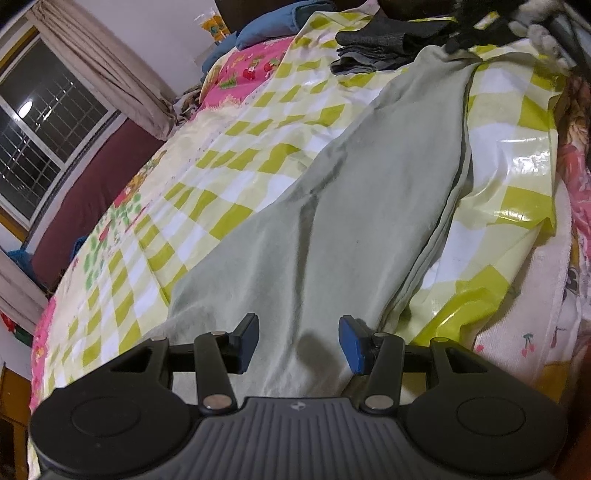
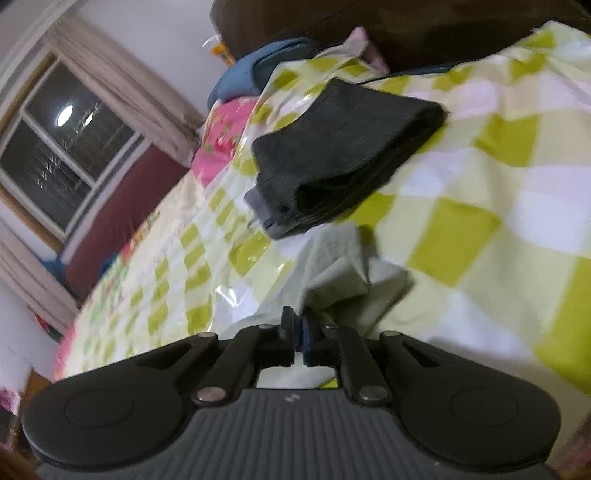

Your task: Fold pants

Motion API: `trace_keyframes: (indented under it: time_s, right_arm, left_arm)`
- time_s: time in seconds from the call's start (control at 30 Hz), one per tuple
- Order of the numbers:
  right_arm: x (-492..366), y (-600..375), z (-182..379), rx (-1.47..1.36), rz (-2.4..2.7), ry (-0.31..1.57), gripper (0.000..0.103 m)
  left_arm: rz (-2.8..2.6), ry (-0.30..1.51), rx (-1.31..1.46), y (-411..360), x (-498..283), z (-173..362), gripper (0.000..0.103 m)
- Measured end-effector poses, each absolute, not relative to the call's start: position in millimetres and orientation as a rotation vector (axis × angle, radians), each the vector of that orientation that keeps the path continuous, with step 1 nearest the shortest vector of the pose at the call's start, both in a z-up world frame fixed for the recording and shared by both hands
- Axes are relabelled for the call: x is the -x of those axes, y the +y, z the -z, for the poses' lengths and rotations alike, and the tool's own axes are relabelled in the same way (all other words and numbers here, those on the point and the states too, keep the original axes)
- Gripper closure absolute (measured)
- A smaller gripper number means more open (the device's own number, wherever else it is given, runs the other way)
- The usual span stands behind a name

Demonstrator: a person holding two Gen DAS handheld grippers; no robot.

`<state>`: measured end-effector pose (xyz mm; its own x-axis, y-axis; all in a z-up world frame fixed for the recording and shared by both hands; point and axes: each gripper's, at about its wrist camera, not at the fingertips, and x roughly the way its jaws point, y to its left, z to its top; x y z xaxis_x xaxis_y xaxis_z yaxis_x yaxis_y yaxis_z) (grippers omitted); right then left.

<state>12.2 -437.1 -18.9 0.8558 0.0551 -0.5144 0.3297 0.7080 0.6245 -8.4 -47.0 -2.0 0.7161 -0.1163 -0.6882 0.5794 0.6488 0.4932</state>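
Observation:
Pale green pants (image 1: 351,184) lie stretched out along a yellow-checked plastic sheet (image 1: 236,147) on the bed. My left gripper (image 1: 299,341) hovers just above their near, wide end; its pads stand apart and open, with the cloth lying flat below them. At the far, narrow end, my right gripper (image 1: 458,44) shows dark and blurred. In the right wrist view, the right gripper (image 2: 298,325) has its pads pressed together on a bunched corner of the pants (image 2: 332,273), which rises in a small peak from the sheet (image 2: 517,184).
A folded stack of dark grey garments (image 1: 380,44) (image 2: 340,158) sits just beyond the pants' far end. Blue pillows (image 1: 269,26) lie at the headboard. A window (image 1: 37,122) with curtains is on the left. The bed's edge drops off on the right.

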Motion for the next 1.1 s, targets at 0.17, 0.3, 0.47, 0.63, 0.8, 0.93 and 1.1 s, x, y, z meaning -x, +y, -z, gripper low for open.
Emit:
trace_keyframes:
  time_s: [0.17,0.3,0.47,0.63,0.8,0.93,1.1]
  right_arm:
    - [5,-441,12,-0.692,0.129,0.519,0.093]
    - [16,-464,24,-0.859,0.178,0.503,0.093]
    - [8,-470,32,-0.908,0.199,0.507,0.086]
    - [-24,-444,3,-0.811,0.172,0.436,0.099]
    - [-43,-330,-19,-0.437,-0.225,0.553,0.098]
    - [-28,-334,-10,-0.467,-0.126,0.545,0.089]
    - [9,-415,0,-0.663,0.183,0.5,0.085]
  left_arm:
    - [0.424,0.686,-0.769,-48,4,9,0.04]
    - [0.44,0.674,-0.766,-50,6,6,0.04]
    - [0.44,0.681,-0.766,-50,5,8,0.04]
    - [0.432,0.684,-0.758,-50,6,8,0.04]
    - [0.431,0.692,-0.751,-49,4,10,0.04]
    - [0.428,0.689,-0.737,-44,5,9,0.04]
    - [0.42,0.707,-0.706,-37,2,12,0.04]
